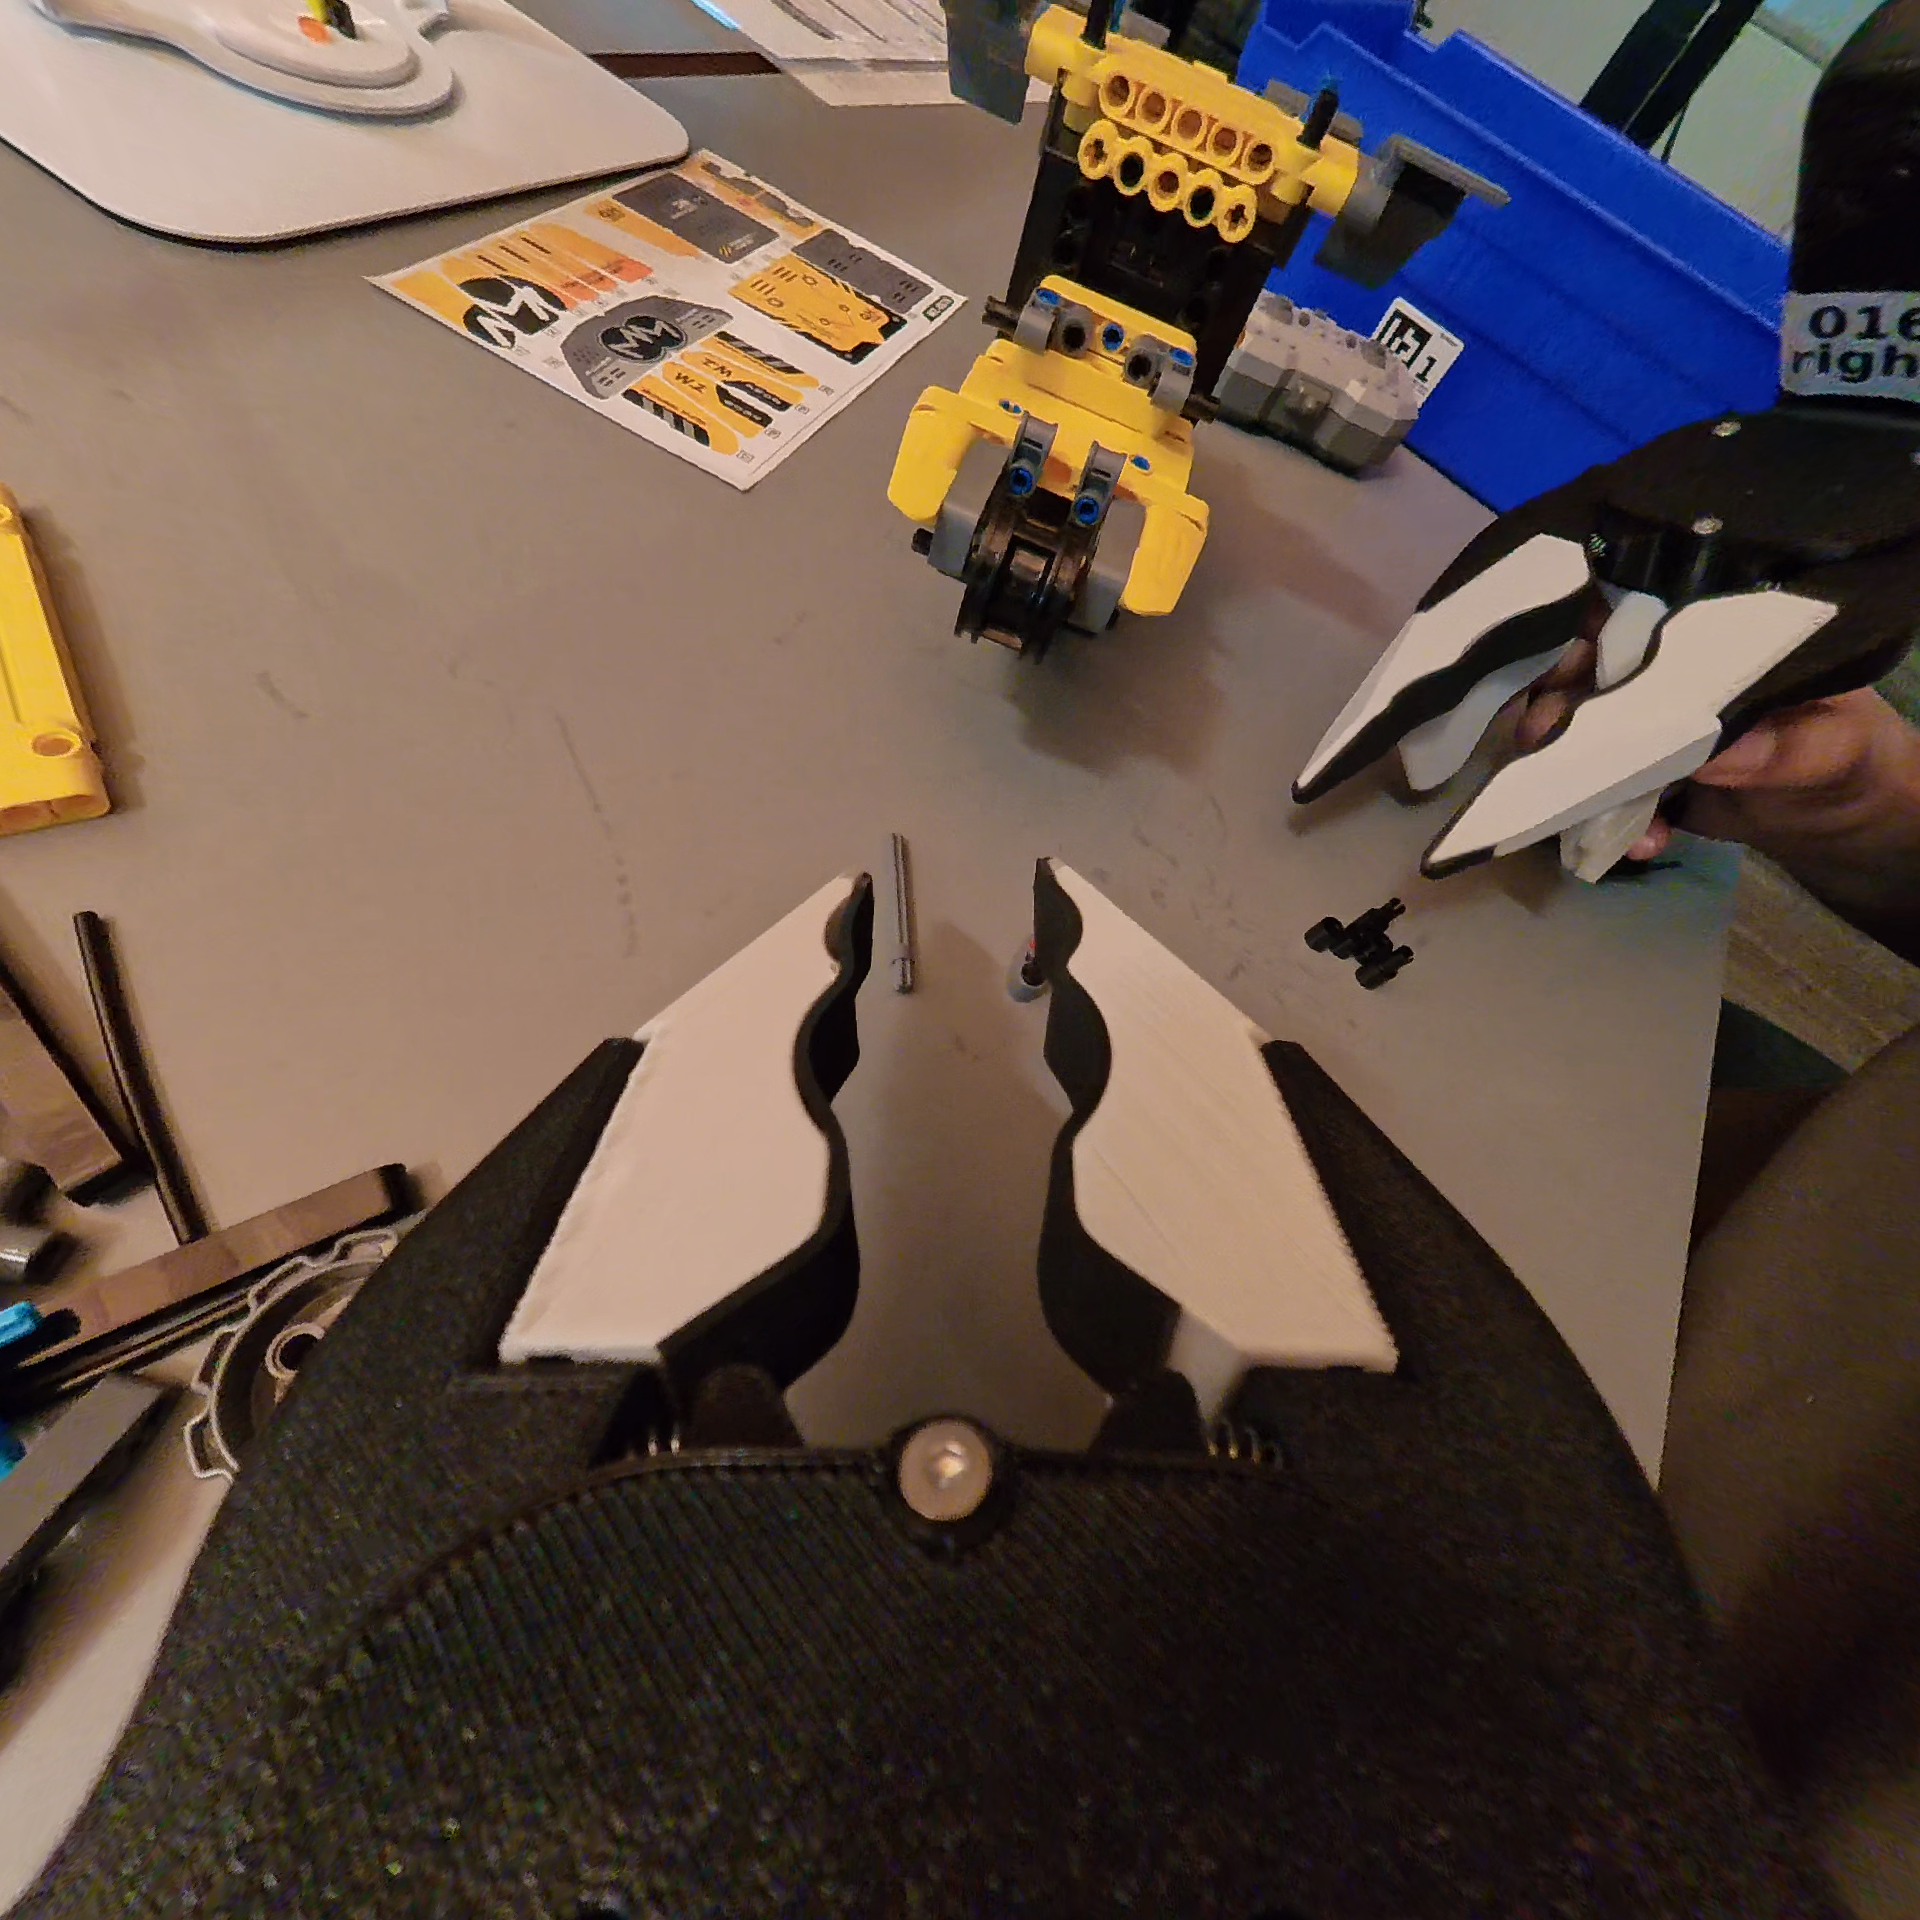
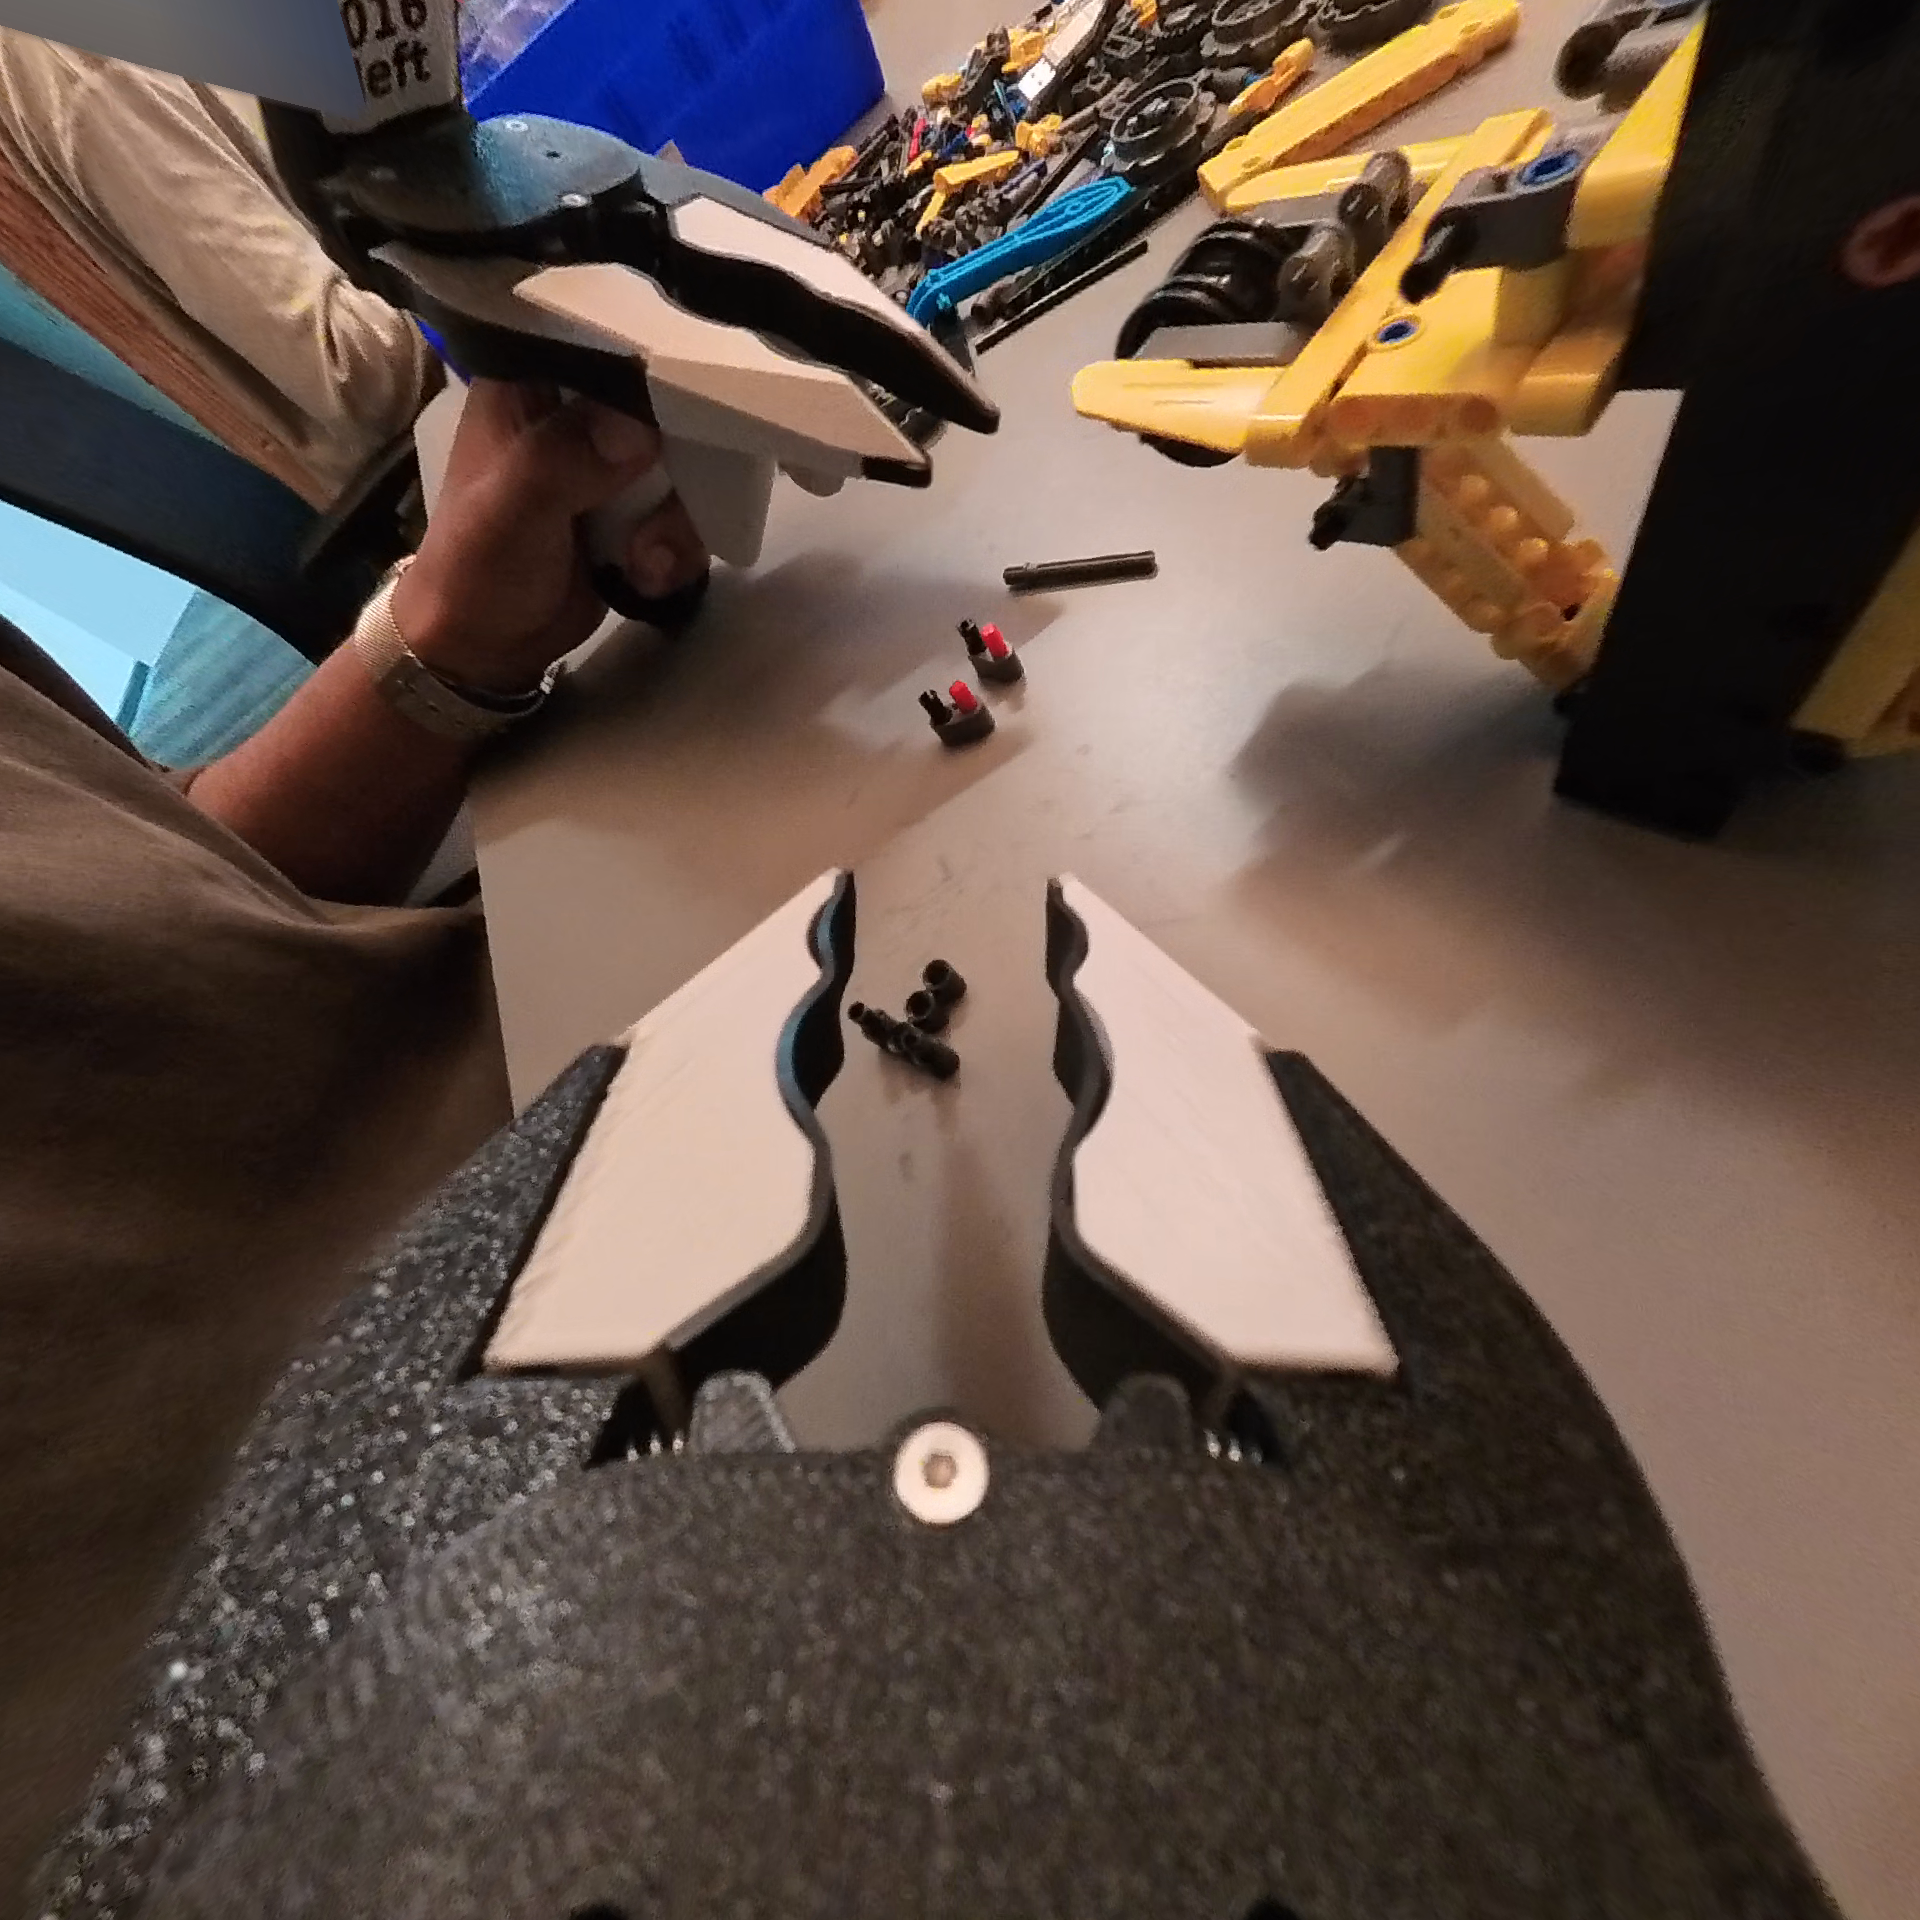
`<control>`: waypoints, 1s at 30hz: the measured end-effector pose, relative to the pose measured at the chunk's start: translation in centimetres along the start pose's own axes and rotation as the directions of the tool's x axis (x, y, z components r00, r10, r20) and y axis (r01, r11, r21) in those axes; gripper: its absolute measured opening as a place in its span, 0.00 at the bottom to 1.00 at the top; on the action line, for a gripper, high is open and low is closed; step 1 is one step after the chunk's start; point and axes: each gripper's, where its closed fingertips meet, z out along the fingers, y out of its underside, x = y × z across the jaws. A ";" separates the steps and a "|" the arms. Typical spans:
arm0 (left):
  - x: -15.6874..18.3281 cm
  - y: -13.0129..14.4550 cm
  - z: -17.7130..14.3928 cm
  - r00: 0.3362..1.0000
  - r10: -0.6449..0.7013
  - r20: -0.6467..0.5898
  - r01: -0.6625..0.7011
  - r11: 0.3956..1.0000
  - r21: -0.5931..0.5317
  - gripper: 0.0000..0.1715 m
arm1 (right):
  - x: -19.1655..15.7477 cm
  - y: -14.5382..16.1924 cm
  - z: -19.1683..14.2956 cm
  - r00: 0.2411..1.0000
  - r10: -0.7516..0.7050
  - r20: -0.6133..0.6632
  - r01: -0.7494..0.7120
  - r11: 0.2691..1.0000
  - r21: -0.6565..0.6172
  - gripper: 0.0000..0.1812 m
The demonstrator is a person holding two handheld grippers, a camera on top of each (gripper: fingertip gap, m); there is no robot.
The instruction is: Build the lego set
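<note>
Left wrist view: left gripper (image 1: 953, 878) parted wide and empty above a grey table (image 1: 520, 727), a thin grey axle (image 1: 902, 914) lying flat just inside its left fingertip, a small grey-and-red piece (image 1: 1027, 971) half hidden against the inner edge of its right finger. Ahead, well beyond the tips, a yellow-and-black brick-built model (image 1: 1081, 416); ahead-left, a sticker sheet (image 1: 675, 312); behind the model, a blue bin (image 1: 1538, 260). Off to the right, right gripper (image 1: 1366, 831), fingers apart, nothing between them, a cluster of black connector pins (image 1: 1359, 943) on the table just below its tips.

Right wrist view: right gripper (image 2: 948, 883) equally wide and empty, the black connector pins (image 2: 914, 1018) lying between its fingers, touching neither. Farther ahead, two grey-and-red pieces (image 2: 971, 681) and the axle (image 2: 1081, 571); ahead-left, left gripper (image 2: 961, 447) in a person's hand (image 2: 540, 540); ahead-right, the model (image 2: 1455, 343); loose parts (image 2: 1039, 135) heaped beyond.
</note>
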 end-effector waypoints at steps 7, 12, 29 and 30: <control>-0.2 -0.1 -0.1 1.000 -0.018 0.001 0.018 1.000 0.009 0.16 | 0.1 -0.1 -0.1 1.000 -0.005 -0.015 0.005 1.000 0.008 0.20; -0.3 -0.4 0.0 0.999 -0.048 -0.020 0.048 0.999 0.018 0.17 | 0.2 0.0 0.0 1.000 -0.015 -0.024 0.015 1.000 0.003 0.20; -0.5 -0.3 0.1 0.998 -0.058 -0.019 0.058 0.998 0.009 0.19 | 0.3 -0.1 0.0 0.999 -0.022 -0.039 0.022 1.000 0.003 0.19; -0.5 -0.3 0.1 0.998 -0.057 -0.019 0.058 0.998 0.009 0.19 | 0.3 -0.1 0.0 0.999 -0.022 -0.040 0.023 1.000 0.004 0.19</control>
